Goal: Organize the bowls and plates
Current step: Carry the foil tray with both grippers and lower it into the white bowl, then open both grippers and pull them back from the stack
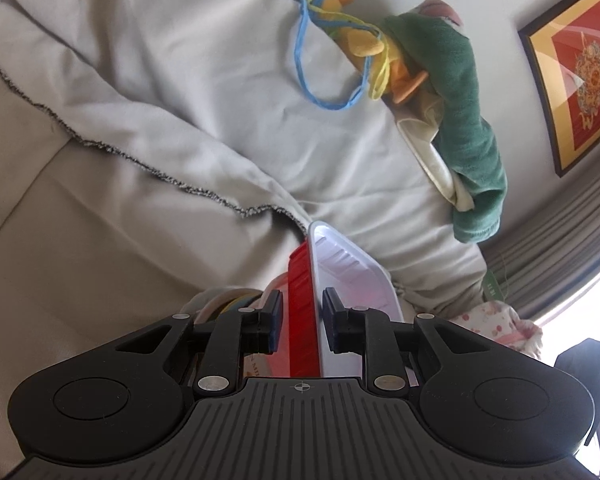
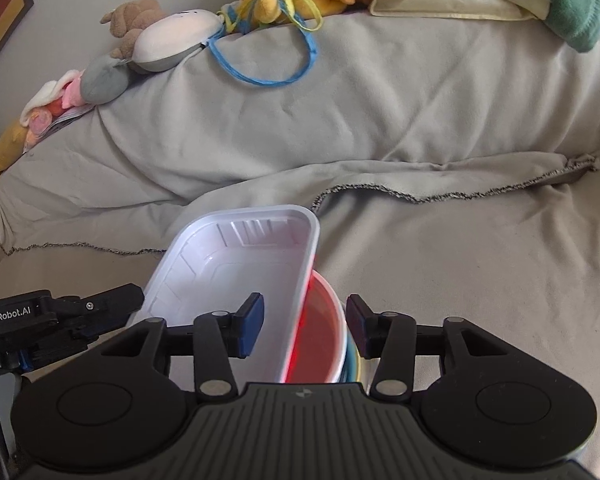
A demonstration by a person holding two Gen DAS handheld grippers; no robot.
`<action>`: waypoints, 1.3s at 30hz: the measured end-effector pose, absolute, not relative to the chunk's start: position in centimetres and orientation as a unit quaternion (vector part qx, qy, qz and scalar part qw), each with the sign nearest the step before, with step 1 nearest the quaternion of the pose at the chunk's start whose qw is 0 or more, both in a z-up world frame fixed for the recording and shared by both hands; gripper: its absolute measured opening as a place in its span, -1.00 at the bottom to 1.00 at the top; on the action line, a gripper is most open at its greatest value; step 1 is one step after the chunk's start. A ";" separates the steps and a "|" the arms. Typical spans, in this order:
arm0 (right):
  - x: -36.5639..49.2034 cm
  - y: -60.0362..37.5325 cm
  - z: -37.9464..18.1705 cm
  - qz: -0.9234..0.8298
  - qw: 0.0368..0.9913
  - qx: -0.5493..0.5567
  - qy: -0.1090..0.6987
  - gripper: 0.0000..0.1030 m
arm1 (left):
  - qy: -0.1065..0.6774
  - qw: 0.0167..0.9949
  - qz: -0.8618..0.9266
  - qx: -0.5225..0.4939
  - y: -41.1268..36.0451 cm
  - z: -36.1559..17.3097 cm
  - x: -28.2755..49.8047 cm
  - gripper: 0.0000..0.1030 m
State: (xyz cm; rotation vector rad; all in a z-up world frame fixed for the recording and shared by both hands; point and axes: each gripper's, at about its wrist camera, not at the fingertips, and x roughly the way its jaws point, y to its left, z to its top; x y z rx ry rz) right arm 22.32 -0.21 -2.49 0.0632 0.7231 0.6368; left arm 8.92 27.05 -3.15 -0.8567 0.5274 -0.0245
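A white rectangular tray with a red underside [image 2: 236, 268] is tilted over a stack of bowls on the grey-covered sofa; the top bowl is red inside [image 2: 320, 340]. My left gripper [image 1: 302, 322] has its fingers on either side of the tray's edge [image 1: 304, 296], seen edge-on, white face right, red face left. In the right wrist view the left gripper body [image 2: 60, 316] sits at the tray's left side. My right gripper [image 2: 306, 330] is open, its fingers straddling the tray's right edge and the red bowl's rim without closing on them.
A grey cloth [image 2: 380, 128] with a frayed hem covers the sofa. Plush toys [image 2: 168, 36], a blue cord [image 2: 268, 72] and a green towel [image 2: 560, 4] lie along the sofa back. A framed picture [image 1: 580, 64] hangs on the wall.
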 end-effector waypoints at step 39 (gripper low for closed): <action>5.7 -9.7 -7.2 0.333 0.867 -0.002 0.370 0.33 | 0.384 0.912 0.105 -0.099 6.0 -0.7 -4.6 -0.67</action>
